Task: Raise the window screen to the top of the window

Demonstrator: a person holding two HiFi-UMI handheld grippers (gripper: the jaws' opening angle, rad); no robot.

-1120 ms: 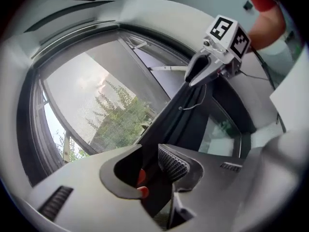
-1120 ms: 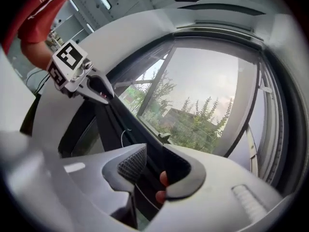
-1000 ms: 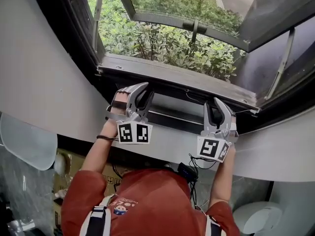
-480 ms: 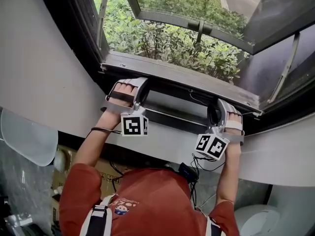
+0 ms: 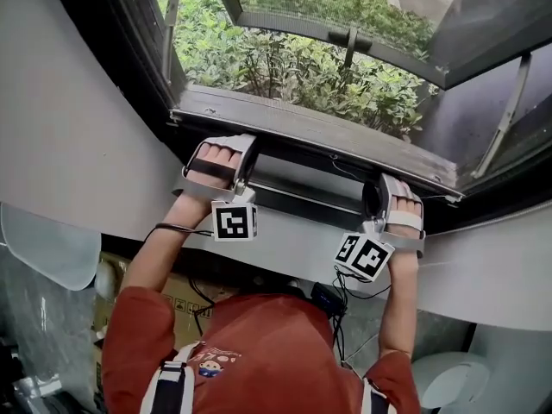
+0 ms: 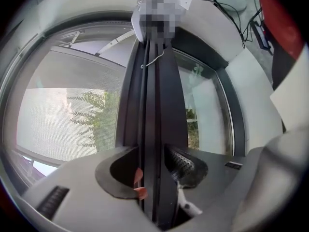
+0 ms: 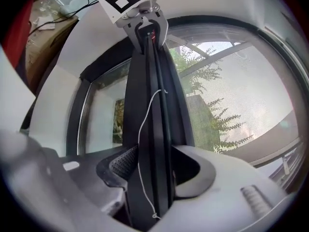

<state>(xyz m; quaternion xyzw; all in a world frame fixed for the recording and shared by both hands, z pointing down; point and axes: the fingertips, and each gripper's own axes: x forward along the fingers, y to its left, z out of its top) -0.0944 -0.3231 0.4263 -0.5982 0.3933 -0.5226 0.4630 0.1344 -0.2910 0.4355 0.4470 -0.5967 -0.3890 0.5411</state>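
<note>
Tongs in both hands are standing spread, their jaws having just been opening. The left tongs (image 6: 152, 166) and the right tongs (image 7: 147, 170) are each straddling the dark bar (image 6: 157, 105) of the window screen (image 6: 63, 120), not pinching it. That bar is lying low, along the window's bottom edge, just inside the grey ledge (image 5: 302, 130).

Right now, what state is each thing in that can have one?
left gripper: jaws just been opening, screen bar between them
right gripper: jaws just been opening, screen bar between them
screen bar: down by the sill, not raised
outer window: swung open
</note>
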